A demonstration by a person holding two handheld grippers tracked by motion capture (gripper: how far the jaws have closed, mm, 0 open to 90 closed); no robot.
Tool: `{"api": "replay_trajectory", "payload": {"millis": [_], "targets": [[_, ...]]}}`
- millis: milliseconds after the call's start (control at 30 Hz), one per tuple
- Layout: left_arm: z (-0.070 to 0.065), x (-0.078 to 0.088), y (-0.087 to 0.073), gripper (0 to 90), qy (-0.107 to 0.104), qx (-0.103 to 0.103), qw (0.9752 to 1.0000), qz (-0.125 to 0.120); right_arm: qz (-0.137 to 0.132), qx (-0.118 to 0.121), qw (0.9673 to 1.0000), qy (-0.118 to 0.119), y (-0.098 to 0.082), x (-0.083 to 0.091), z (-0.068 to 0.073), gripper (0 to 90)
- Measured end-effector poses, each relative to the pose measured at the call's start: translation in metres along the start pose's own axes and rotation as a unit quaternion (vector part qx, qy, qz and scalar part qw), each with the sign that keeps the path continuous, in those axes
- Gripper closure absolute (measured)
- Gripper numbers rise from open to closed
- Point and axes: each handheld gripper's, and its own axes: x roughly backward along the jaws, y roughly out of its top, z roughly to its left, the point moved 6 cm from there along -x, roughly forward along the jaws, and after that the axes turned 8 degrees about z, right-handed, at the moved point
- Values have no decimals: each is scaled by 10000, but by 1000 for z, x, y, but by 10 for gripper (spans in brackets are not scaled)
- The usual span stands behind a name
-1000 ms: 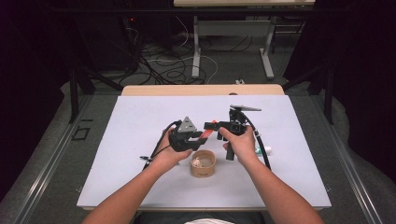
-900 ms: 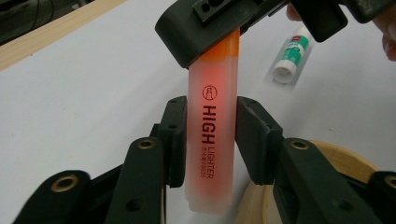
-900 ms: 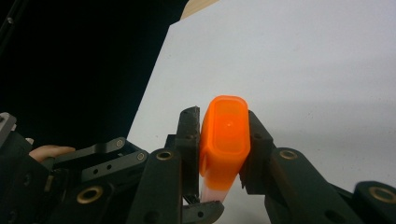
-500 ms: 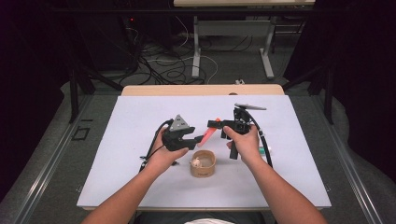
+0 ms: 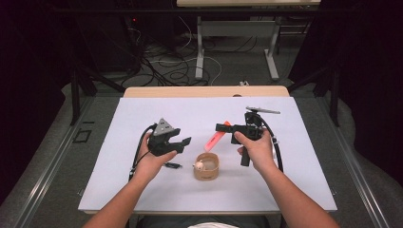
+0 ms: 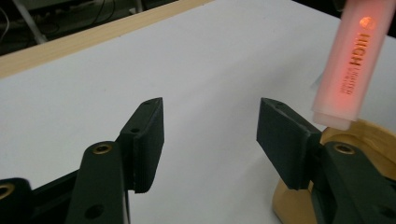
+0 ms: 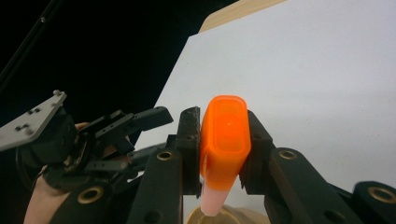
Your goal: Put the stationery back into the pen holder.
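Right gripper is clamped on the orange highlighter, held tilted above the round wooden holder near table centre. The right gripper view shows its end pinched between the pads. Left gripper, to the left, has just been opening; nothing between its jaws.

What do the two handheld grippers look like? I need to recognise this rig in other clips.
Both are black. The left gripper carries a grey three-cornered plate, and a black cable trails from it. Its flat rectangular pads sit on arms with brass-ringed holes. The right gripper has a pistol-style handle and its own black cable. The forearms are bare.
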Motion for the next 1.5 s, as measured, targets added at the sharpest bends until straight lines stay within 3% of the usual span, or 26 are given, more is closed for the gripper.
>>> {"api": "replay_trajectory", "payload": {"millis": [167, 300, 533, 700, 967, 1033, 1200, 1500], "targets": [[7, 6, -6, 293, 69, 376, 9993, 1, 39, 59, 9999, 77, -7, 7, 5, 740], [11, 8, -13, 194, 46, 541, 9984, 131, 124, 311, 9994, 19, -13, 9, 8, 740], [17, 8, -24, 114, 37, 870, 9961, 165, 204, 684, 9970, -288, -22, 5, 9, 741], [20, 11, -31, 60, 86, 684, 9973, 269, 262, 973, 9938, -468, -30, -1, 10, 740], [25, 16, -40, 4, 87, 886, 9956, 285, 366, 1243, 9894, -661, -41, -9, 11, 741], [25, 16, -42, 4, 54, 843, 9960, 279, 386, 1348, 9876, -712, -43, -10, 11, 741], [23, 15, -44, 4, 12, 662, 9971, 374, 428, 1706, 9792, -1009, -48, -14, 12, 741], [24, 14, -46, 25, 31, 717, 9966, 395, 502, 2133, 9669, -1309, -56, -23, 14, 741]]}}
